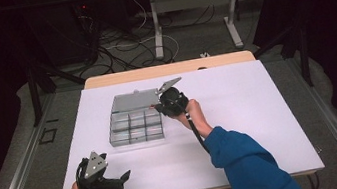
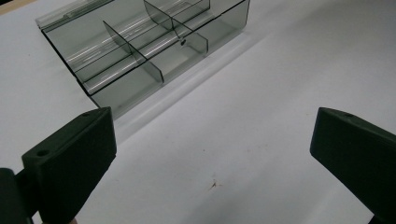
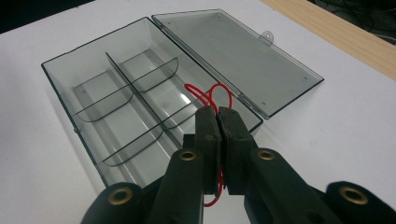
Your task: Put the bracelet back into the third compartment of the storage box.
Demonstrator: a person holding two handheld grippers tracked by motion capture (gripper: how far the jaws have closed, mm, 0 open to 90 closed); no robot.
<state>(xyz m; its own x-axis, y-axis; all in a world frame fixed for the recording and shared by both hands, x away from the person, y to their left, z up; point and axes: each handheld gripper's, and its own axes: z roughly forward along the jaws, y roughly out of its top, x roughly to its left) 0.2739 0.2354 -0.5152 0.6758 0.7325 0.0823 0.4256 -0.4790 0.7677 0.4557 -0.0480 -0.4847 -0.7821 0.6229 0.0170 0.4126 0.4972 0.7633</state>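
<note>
I see a clear grey plastic organizer box (image 1: 135, 124) lying flat near the middle of the white table, divided into compartments, its lid (image 3: 238, 56) swung fully open toward twelve o'clock. Thin red wire loops (image 3: 212, 95) hang over the compartment at the box's two-o'clock corner; I think it's an elastic band or cord, though it's mostly hidden.

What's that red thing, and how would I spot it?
Start at the white table, then find the clear plastic box with its lid open. Over the box's corner nearest the lid, the right claw pinches a thin red looped band, the only brightly coloured thing here.
</note>
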